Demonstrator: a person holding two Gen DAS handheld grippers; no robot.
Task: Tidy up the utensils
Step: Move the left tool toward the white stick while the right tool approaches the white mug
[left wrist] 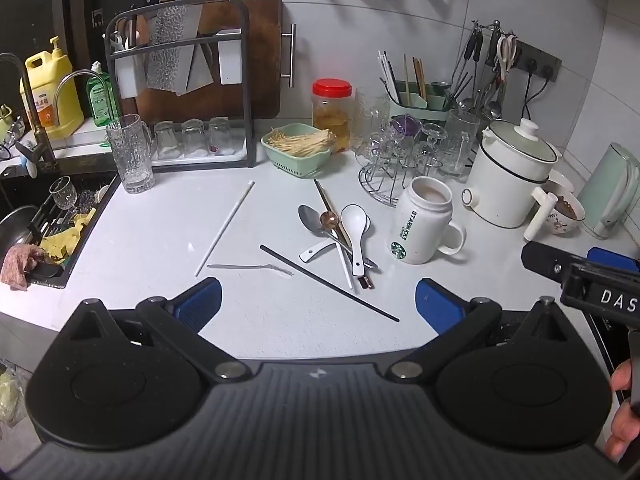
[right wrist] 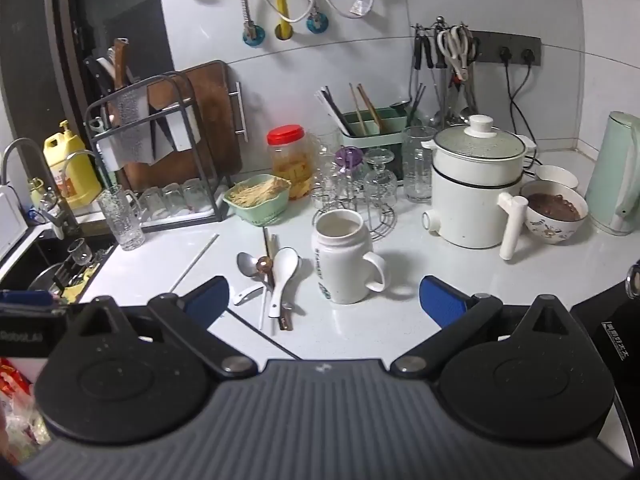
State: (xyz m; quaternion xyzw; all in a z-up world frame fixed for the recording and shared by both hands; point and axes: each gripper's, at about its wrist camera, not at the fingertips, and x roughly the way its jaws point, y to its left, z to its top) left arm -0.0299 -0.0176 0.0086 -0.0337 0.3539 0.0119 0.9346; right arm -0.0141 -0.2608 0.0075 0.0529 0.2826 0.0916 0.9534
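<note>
Tongs first: the left gripper [left wrist: 318, 304] has its blue-padded black fingers [left wrist: 200, 300] spread as wide as they go, holding nothing and hovering above the white countertop [left wrist: 140, 232] without touching anything. The right gripper [right wrist: 324, 300] is spread just as wide and is also empty; in the left wrist view it shows at 3 o'clock, with part of a hand [left wrist: 624, 412] below it.

In the left wrist view the loose utensils lie at 12 o'clock from the gap between the left fingers. Nearest is a thin black chopstick [left wrist: 328, 282], running diagonally from 11 to 5 o'clock. At its 9 o'clock lies a small clear plastic fork [left wrist: 252, 268], and further towards 10 o'clock a long white chopstick [left wrist: 226, 226] lies by itself. Beyond the black chopstick sits a crossed pile: a shiny steel spoon [left wrist: 310, 218], a small copper-coloured round-bowled spoon [left wrist: 329, 218], white ceramic soup spoons [left wrist: 354, 220] with black-tipped handles, and a brown chopstick [left wrist: 324, 200].

At the pile's 3 o'clock stands a white Starbucks mug [left wrist: 424, 222] with a handle. In the right wrist view this mug [right wrist: 344, 260] stands at 12 o'clock between the right fingers, the pile at its 9 o'clock. At the far wall a pale green utensil caddy [left wrist: 416, 106] holds upright chopsticks.
</note>
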